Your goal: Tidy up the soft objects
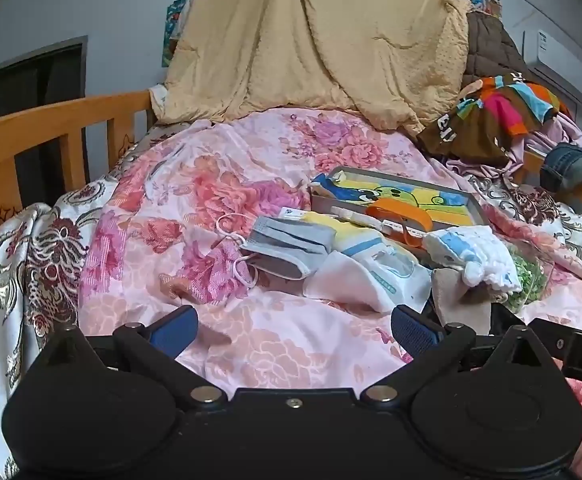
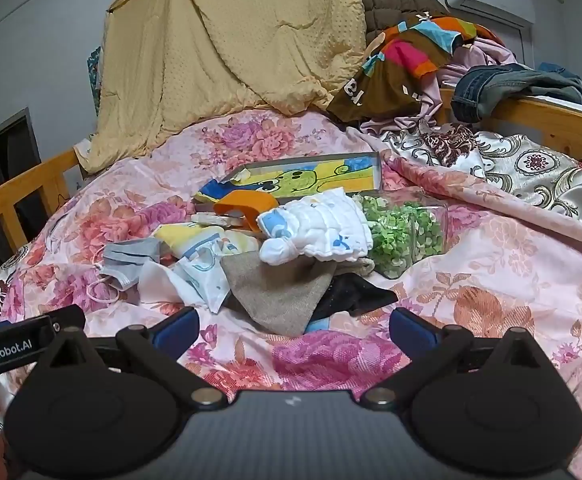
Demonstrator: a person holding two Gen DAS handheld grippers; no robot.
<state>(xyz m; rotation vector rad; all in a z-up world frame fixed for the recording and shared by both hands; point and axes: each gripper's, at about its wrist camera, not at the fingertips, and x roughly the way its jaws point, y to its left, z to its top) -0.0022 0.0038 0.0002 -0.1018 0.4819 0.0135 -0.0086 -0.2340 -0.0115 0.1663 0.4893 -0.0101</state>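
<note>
A heap of small soft things lies on the pink floral bedspread (image 1: 251, 184): a grey face mask (image 1: 287, 248) (image 2: 131, 258), a white cloth with yellow and blue print (image 1: 375, 264) (image 2: 195, 264), a folded white cloth with blue marks (image 1: 475, 252) (image 2: 319, 232), a beige cloth (image 2: 279, 292) and a black cloth (image 2: 351, 292). Behind them is a shallow box with a cartoon picture (image 1: 403, 196) (image 2: 315, 176). My left gripper (image 1: 295, 326) hovers open just short of the mask. My right gripper (image 2: 295, 326) is open before the beige cloth. Nothing sits between either pair of fingers.
A clear bag of green bits (image 2: 407, 236) lies right of the heap, and an orange band (image 2: 247, 204) on the box. A yellow quilt (image 2: 231, 40) hangs at the back. Clothes (image 2: 411, 64) and jeans (image 2: 503, 84) pile at the right. Wooden bed rails (image 1: 51, 128) run along the left.
</note>
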